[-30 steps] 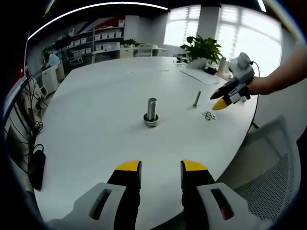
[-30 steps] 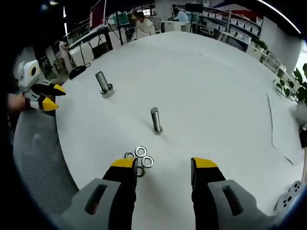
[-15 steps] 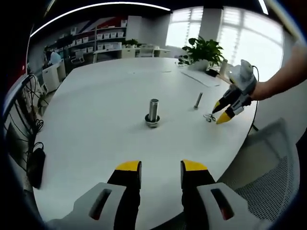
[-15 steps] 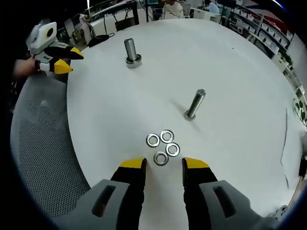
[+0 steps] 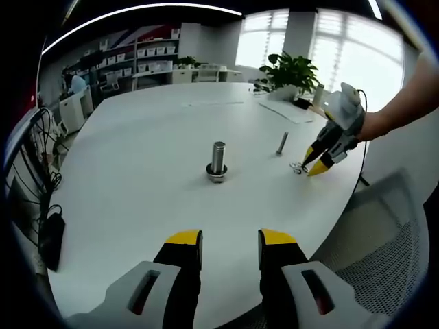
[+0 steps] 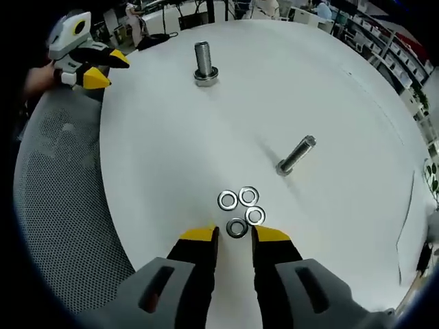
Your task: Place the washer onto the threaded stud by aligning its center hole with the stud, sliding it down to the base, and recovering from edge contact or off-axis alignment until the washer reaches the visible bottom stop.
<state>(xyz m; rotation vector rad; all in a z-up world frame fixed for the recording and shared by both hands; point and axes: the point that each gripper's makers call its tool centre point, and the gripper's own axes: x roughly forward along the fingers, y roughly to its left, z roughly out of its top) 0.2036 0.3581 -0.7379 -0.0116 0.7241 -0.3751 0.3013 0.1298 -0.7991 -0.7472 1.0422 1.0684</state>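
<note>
Four washers (image 6: 239,210) sit clustered on the white tabletop (image 6: 158,151), the nearest just ahead of the right gripper (image 6: 234,234), which has dropped closer, jaws narrowed since a second ago, nothing pinched. Looks like pickup's next. The slim stud (image 6: 296,155) is near; left gripper (image 5: 226,237) idles, jaws parted.

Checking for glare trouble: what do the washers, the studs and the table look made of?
Washers: shiny silver metal, likely steel, with bright rims. Studs: grey metal with duller sheen. Table: smooth matte white surface; material under it unclear.
</note>
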